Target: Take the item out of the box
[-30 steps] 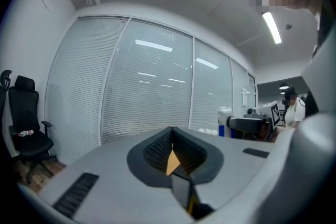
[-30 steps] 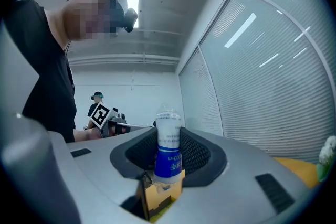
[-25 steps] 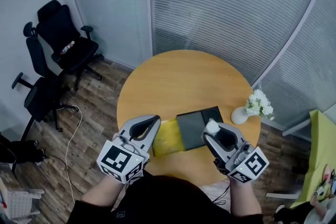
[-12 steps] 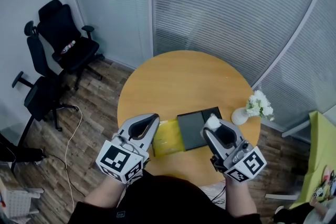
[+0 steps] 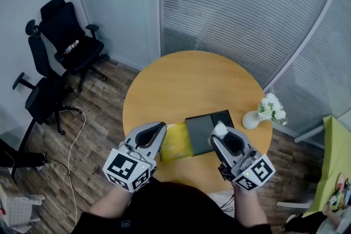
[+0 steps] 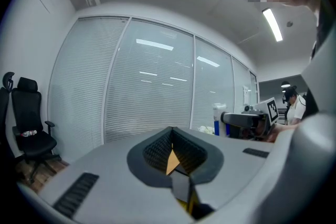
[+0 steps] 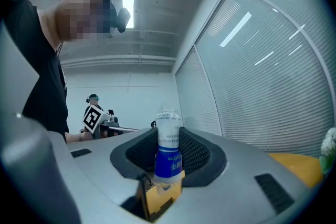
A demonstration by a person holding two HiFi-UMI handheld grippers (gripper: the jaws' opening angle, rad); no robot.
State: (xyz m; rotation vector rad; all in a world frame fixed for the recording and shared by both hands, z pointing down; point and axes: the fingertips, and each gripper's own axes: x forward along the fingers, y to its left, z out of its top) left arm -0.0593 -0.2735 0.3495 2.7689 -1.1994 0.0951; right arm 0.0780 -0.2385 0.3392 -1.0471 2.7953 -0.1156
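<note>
Jaws of the right gripper [image 7: 167, 164] are clamping a white bottle [image 7: 169, 144] with a blue label, holding it upright above the dark lid [image 5: 204, 132], so the item is reading as out of the box [image 5: 176, 143]. Left gripper [image 6: 174, 165] jaws are pressing nearly together, seemingly pinching the box's yellow edge to steady it. Both box and lid are lying flat on the table [image 5: 186, 82]. 1 vase [image 5: 251, 121] of flowers is standing just beside the right gripper, crowding a set-down there; 2 chairs [image 5: 64, 38] are standing well apart.
</note>
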